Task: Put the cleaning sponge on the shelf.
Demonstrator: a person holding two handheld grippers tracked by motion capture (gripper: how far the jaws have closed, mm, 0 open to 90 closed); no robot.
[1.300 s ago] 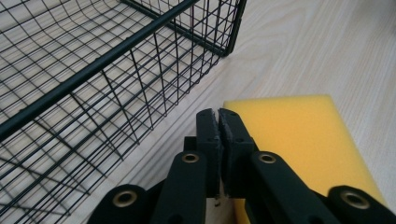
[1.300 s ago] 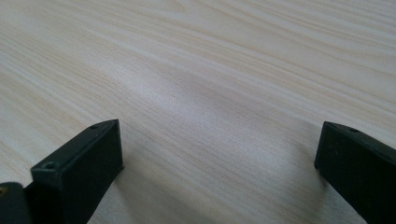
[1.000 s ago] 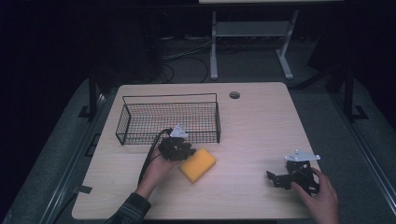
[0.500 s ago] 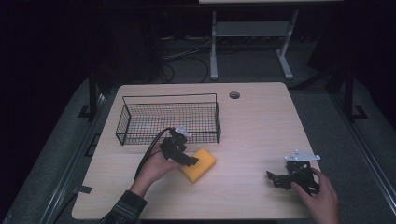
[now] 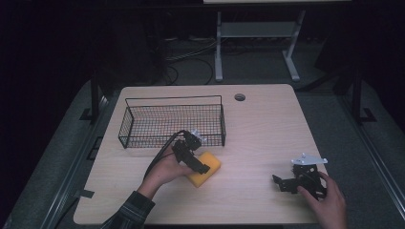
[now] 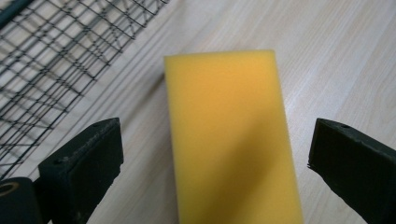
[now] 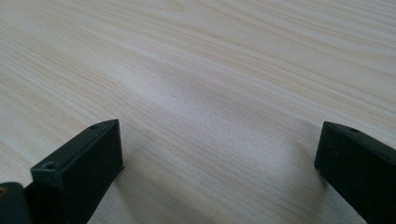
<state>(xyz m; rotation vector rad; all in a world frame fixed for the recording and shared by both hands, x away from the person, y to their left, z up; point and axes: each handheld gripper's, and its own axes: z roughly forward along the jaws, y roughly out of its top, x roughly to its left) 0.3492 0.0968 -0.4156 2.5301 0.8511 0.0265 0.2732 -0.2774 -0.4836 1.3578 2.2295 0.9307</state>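
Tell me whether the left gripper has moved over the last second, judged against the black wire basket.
Yes. The left gripper has moved away from the black wire basket, toward the person and rightward, over the yellow rectangular foam sponge, jaws open astride it.

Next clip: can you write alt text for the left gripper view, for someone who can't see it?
A yellow sponge lies flat on a light wooden table, centred between the open black jaws of the left gripper, which touch neither side of it. A black wire basket stands at the upper left.
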